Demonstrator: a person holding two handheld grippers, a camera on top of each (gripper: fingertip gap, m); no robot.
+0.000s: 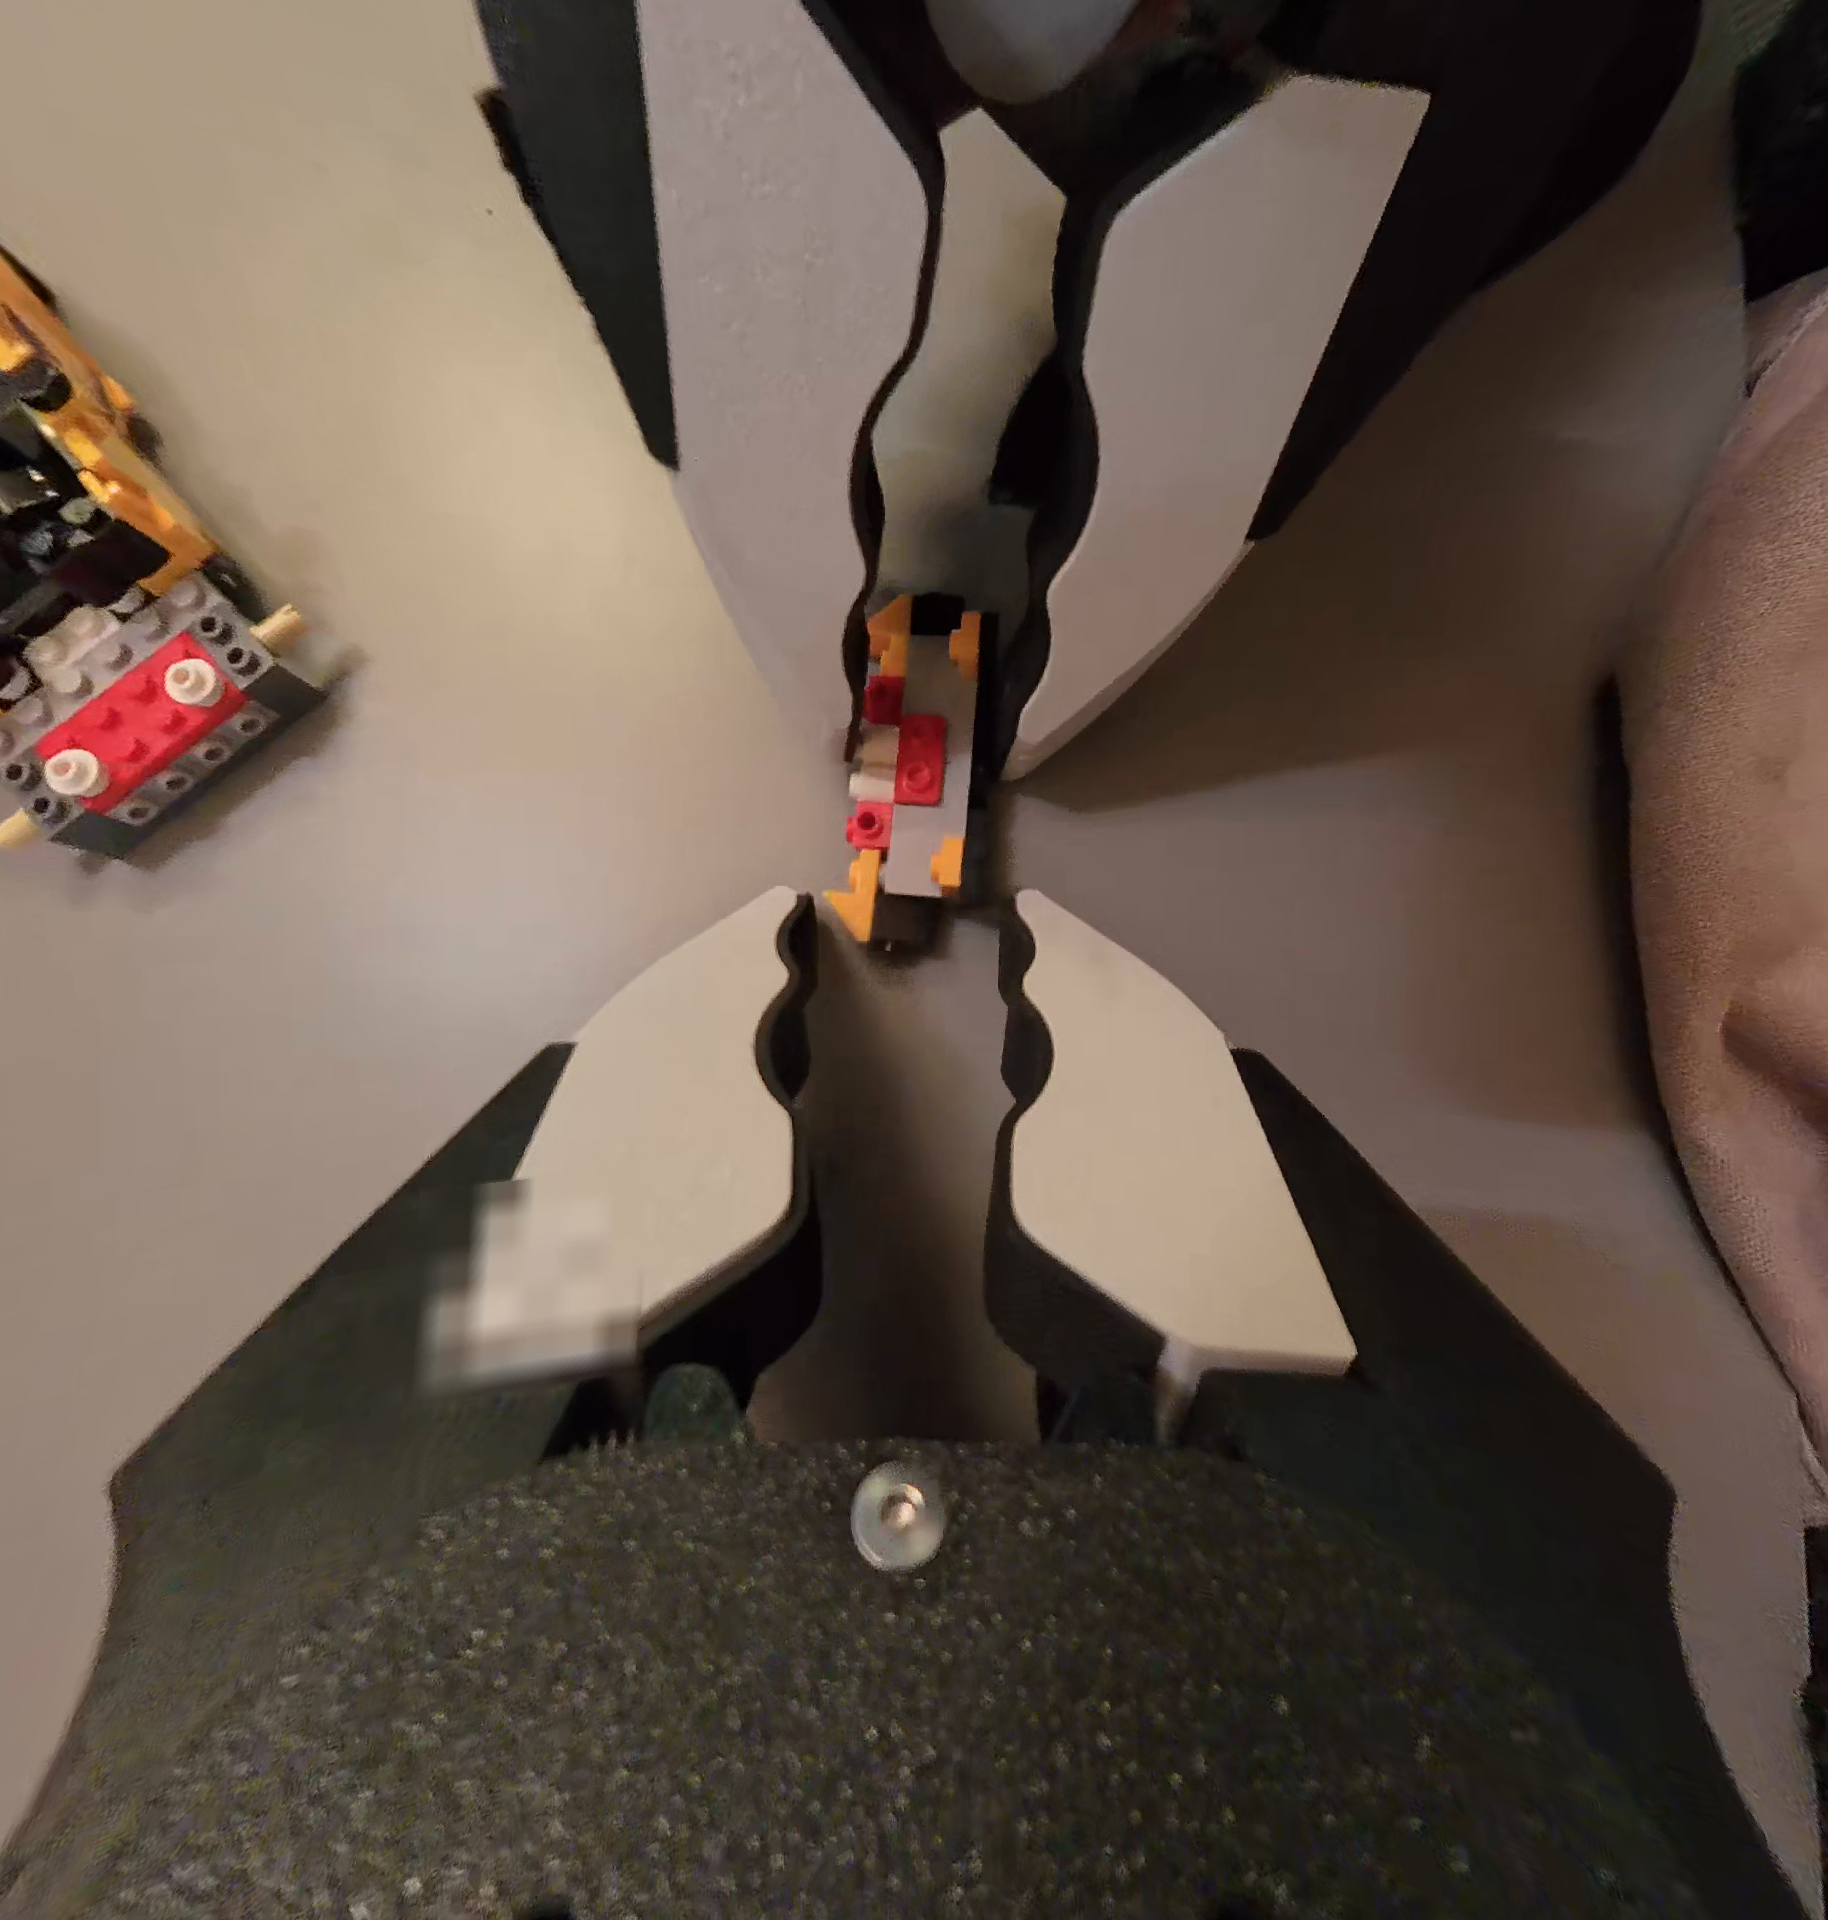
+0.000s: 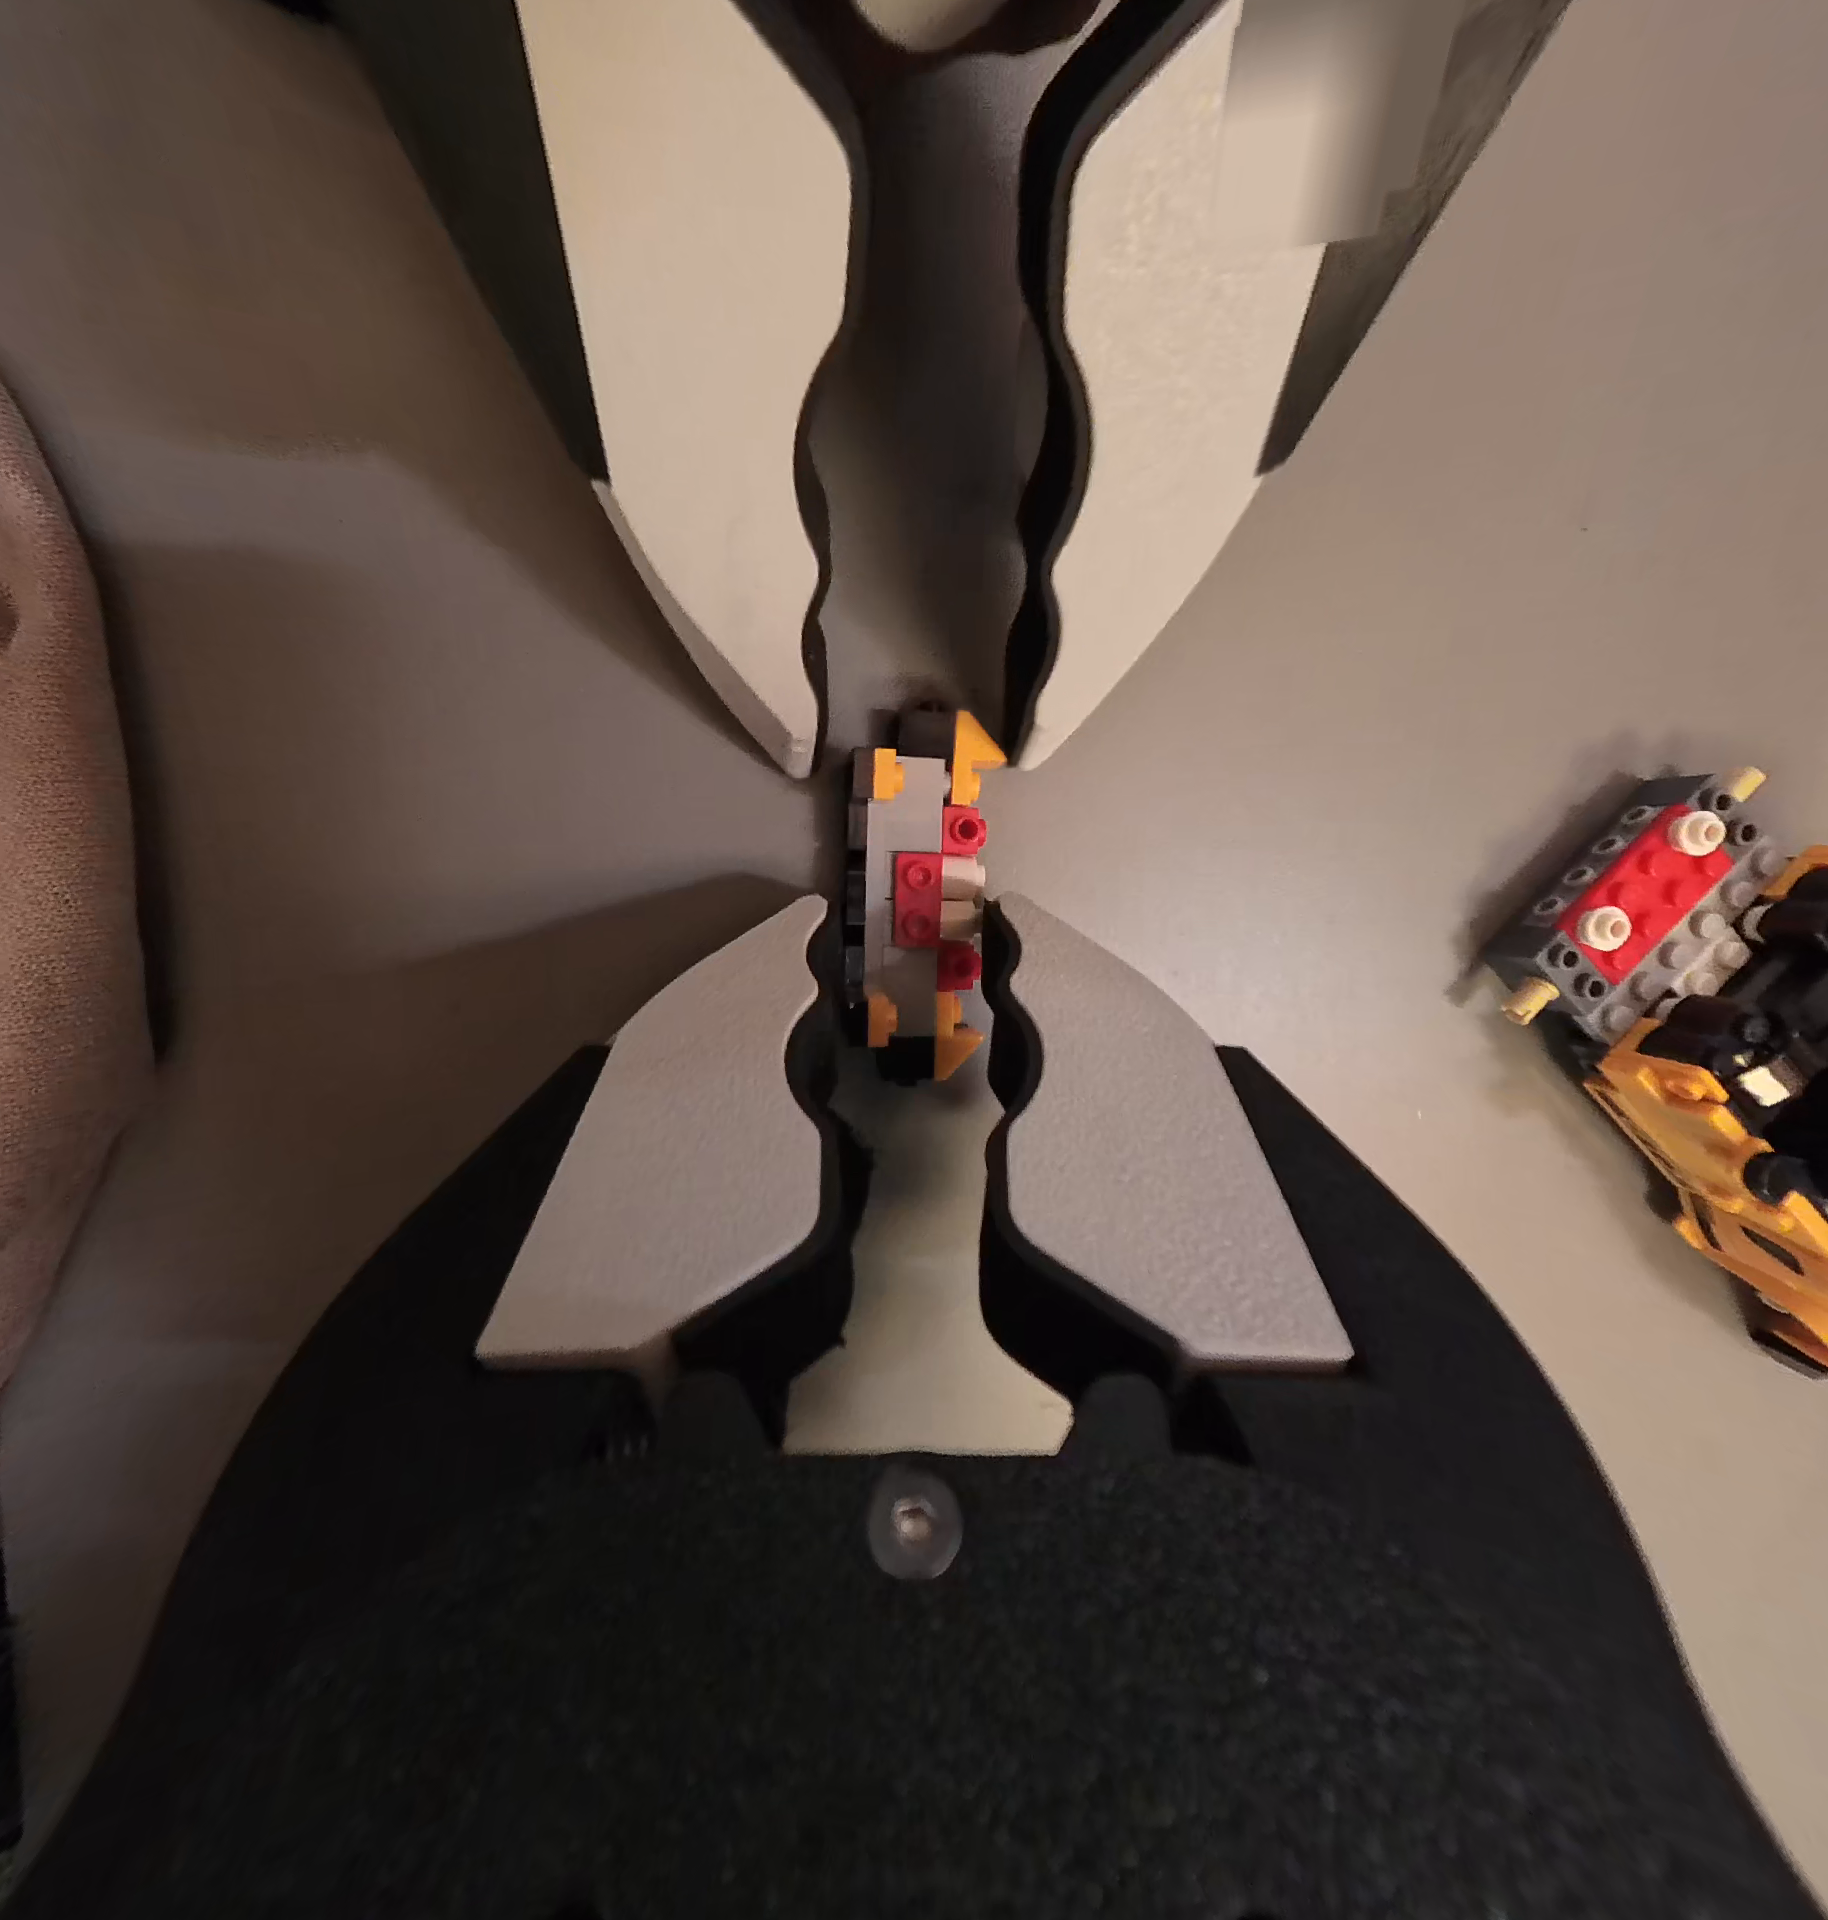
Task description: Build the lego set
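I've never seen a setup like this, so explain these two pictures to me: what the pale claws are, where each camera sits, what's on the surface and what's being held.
No robot here: a person holds a two-finger claw in each hand, each with a camera looking along its fingers. One picture looks from the left claw, the other from the right claw; each also shows the other claw opposite. Between them is a small lego piece, grey with red and orange bits. The right claw grips it; the left claw's fingers stand apart just short of its near end. On the pale table lies a larger yellow and black lego model with a red plate.
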